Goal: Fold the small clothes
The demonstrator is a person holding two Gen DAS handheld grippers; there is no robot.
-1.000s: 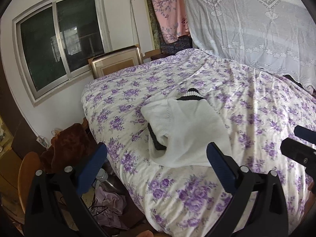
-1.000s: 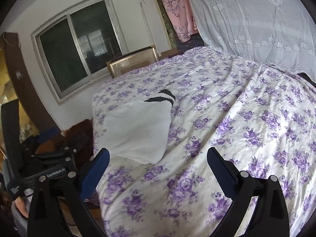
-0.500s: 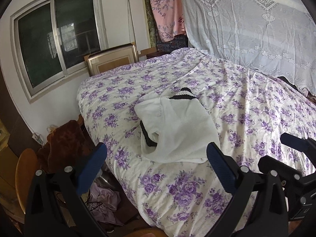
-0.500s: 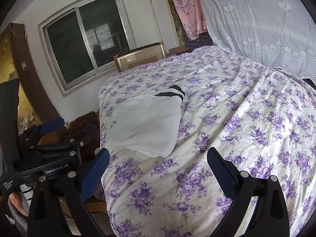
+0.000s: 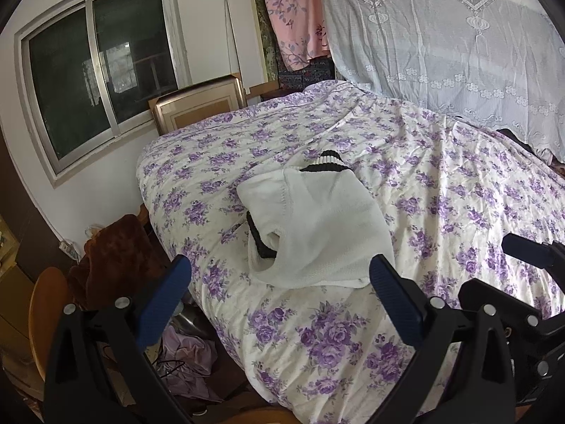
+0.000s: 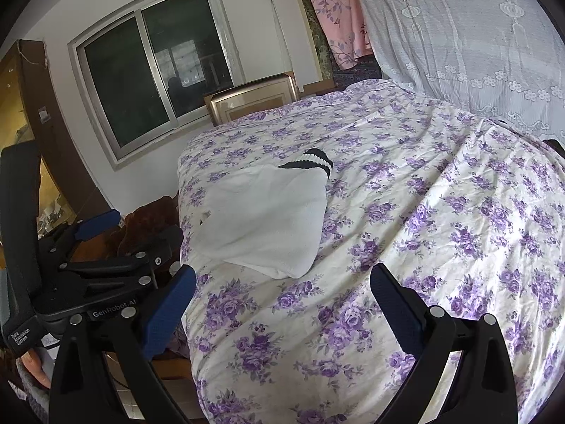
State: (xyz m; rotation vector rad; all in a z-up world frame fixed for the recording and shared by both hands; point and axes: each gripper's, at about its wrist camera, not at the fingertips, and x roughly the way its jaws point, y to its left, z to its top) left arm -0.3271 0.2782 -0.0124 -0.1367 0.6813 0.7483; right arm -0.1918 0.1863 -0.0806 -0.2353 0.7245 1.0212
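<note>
A small white knit sweater (image 5: 317,226) with black-and-white striped trim lies folded near the left corner of the bed; in the right wrist view the sweater (image 6: 265,219) sits left of centre. My left gripper (image 5: 280,300) is open and empty, held back from the sweater's near edge. My right gripper (image 6: 282,304) is open too, hovering over bare bedspread in front of the sweater. The right gripper's blue tip (image 5: 526,249) shows at the left view's right edge, and the left gripper's black body (image 6: 102,258) appears at the left of the right view.
The bed wears a purple-flowered spread (image 5: 441,190). A white lace curtain (image 5: 441,46) hangs at the back right. A window (image 5: 102,81) and a framed board (image 5: 201,106) stand behind the bed. A brown cloth (image 5: 116,251) and a wooden chair (image 5: 46,311) sit left of the bed.
Both grippers have drawn back from the bed, so the sweater looks farther off. The sweater itself has not moved, and both grippers stayed open.
</note>
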